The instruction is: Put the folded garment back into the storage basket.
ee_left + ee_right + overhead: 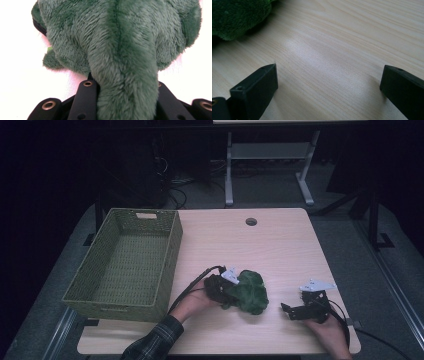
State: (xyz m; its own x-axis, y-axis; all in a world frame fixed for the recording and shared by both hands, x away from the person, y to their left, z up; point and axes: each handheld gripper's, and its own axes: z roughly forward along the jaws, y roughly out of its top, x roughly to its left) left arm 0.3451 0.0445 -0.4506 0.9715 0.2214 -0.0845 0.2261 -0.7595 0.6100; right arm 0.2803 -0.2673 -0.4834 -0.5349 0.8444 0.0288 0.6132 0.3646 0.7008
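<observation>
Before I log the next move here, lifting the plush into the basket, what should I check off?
1. Left tongs closed on the green plush toy: ok, fur pinched between the jaws.
2. Right tongs open, holding nothing: ok.
3. Right tongs apart from the toy: ok.
4. Green woven basket has room inside: ok.
5. Grip firm enough to lift: cannot tell.
</observation>
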